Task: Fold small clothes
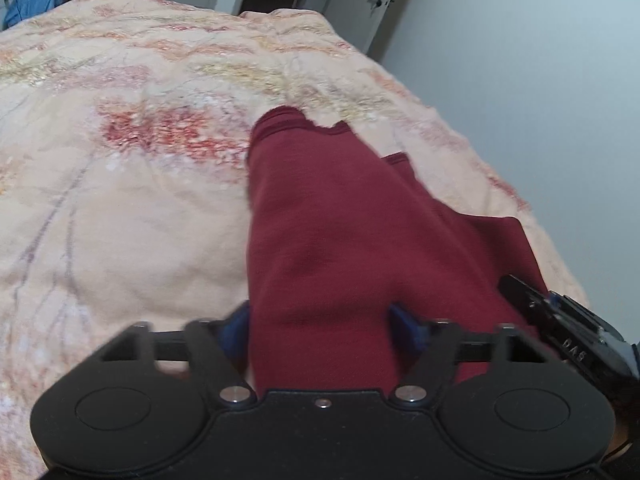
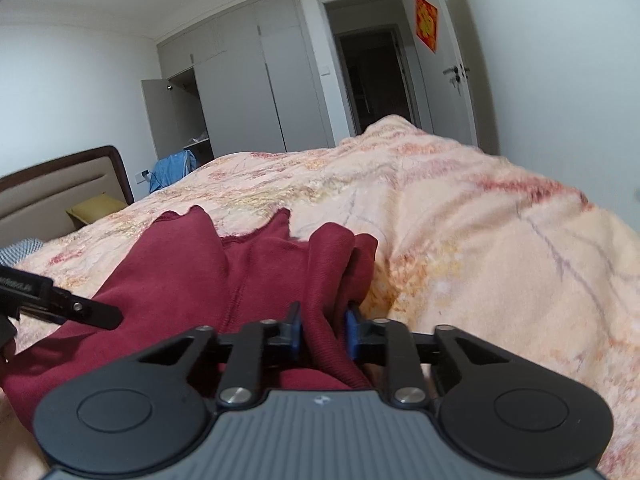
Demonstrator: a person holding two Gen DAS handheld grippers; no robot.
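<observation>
A dark red garment [image 2: 208, 276] lies bunched on a peach floral bedspread [image 2: 460, 216]. The right claw [image 2: 323, 334] is narrow, its blue pads pinching a gathered ridge of the cloth that runs ahead of it. The left claw [image 1: 320, 332] is fairly wide, with a broad band of the same cloth lying between its blue pads [image 1: 404, 326]; whether they press on it cannot be told. To fold well, both grips should be firm before lifting, with the edge kept taut between the claws.

One dark red garment [image 1: 320, 240], one floral blanket [image 1: 120, 160], two grippers, one blue cloth [image 2: 172, 168].
</observation>
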